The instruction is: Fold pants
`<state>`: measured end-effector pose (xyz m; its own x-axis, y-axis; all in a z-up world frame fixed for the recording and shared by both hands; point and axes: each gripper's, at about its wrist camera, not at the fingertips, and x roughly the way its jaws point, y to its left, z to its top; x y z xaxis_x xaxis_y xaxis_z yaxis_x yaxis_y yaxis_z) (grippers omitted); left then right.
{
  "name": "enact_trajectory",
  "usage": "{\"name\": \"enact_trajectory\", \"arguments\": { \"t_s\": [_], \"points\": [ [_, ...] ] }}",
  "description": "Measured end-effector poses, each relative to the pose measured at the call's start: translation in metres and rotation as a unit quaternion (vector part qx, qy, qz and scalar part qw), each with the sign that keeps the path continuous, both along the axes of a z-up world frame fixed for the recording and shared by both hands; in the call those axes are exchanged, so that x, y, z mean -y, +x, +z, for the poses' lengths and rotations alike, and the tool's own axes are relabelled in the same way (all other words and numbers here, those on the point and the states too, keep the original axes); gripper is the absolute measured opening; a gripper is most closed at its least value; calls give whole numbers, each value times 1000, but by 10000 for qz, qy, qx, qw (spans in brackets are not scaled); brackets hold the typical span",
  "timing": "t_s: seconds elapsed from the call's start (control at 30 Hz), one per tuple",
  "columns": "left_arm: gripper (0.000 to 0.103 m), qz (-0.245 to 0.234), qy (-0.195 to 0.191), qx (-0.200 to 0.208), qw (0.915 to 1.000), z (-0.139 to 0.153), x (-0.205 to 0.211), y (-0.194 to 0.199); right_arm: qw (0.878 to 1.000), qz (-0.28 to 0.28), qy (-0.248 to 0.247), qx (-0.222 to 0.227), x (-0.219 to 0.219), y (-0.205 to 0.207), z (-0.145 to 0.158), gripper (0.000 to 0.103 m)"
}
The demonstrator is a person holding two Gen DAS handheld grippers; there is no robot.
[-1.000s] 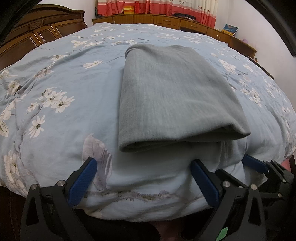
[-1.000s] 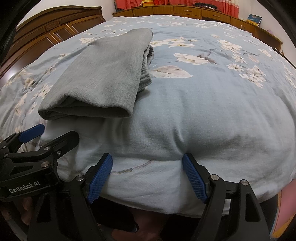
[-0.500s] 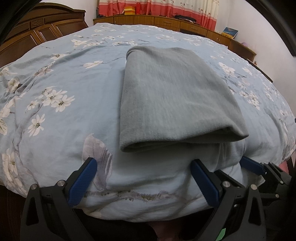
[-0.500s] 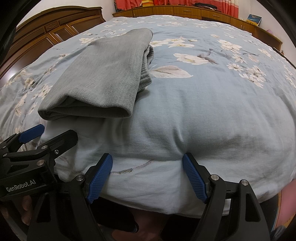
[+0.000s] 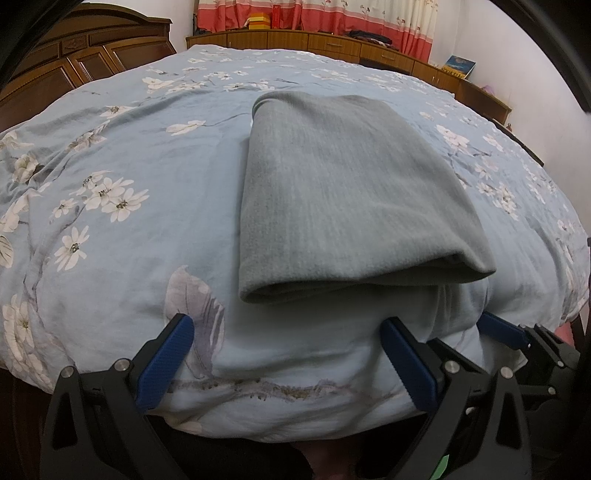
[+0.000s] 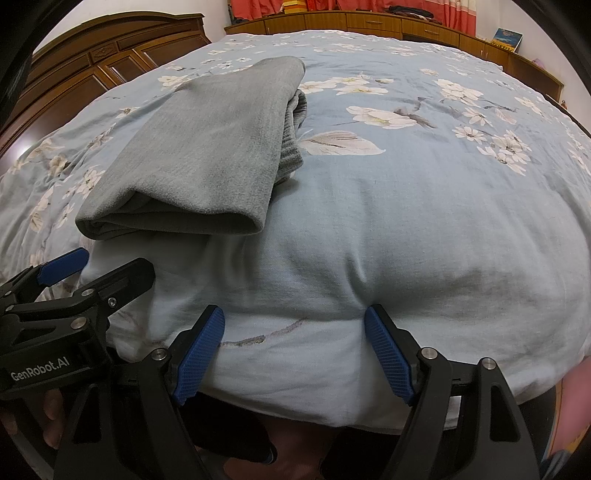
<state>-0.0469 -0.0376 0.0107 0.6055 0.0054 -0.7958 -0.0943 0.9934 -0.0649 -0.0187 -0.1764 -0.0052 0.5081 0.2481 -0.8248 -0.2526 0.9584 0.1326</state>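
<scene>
The grey pants [image 5: 343, 199] lie folded into a thick rectangle on the blue floral bedspread [image 5: 122, 221], near its front edge. They also show in the right wrist view [image 6: 210, 155], at the left, with ribbed fabric sticking out on the right side. My left gripper [image 5: 291, 354] is open and empty, just in front of the pants at the bed's edge. My right gripper [image 6: 295, 347] is open and empty, to the right of the pants. The left gripper shows in the right wrist view [image 6: 88, 273], and the right gripper's blue finger [image 5: 502, 330] in the left wrist view.
A dark wooden wardrobe [image 5: 74, 66] stands at the far left. Low wooden cabinets [image 5: 332, 40] run along the back under red and white curtains [image 5: 332, 14]. A book [image 6: 508, 37] rests on the cabinet at the right.
Both grippers have stayed open near the bed's front edge. The left wrist view has shifted slightly, so the pants sit a little lower. The pants have not moved.
</scene>
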Motion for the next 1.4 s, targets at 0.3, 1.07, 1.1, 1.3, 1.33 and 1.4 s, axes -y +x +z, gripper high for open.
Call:
{"name": "enact_trajectory", "arguments": {
  "t_s": [0.3,1.07,1.1,1.3,1.33,1.4],
  "points": [
    [103,0,0,-1,10000,0,0,0,10000,0,1,3,0,0,0,80],
    [103,-5,-1,-16,10000,-1,2,0,10000,2,-1,8,-1,1,0,81],
    [103,-6,-1,-15,10000,-2,1,0,10000,-1,-1,3,-1,1,0,81],
    [103,-24,-27,-46,10000,-2,1,1,10000,-32,48,-30,-1,2,-1,81],
    [103,-28,-52,-51,10000,-2,-1,1,10000,-31,37,-31,-1,2,-1,81],
    [103,-34,-76,-57,9999,-2,-1,1,10000,-34,31,-35,-1,3,-1,81]
  ]
}}
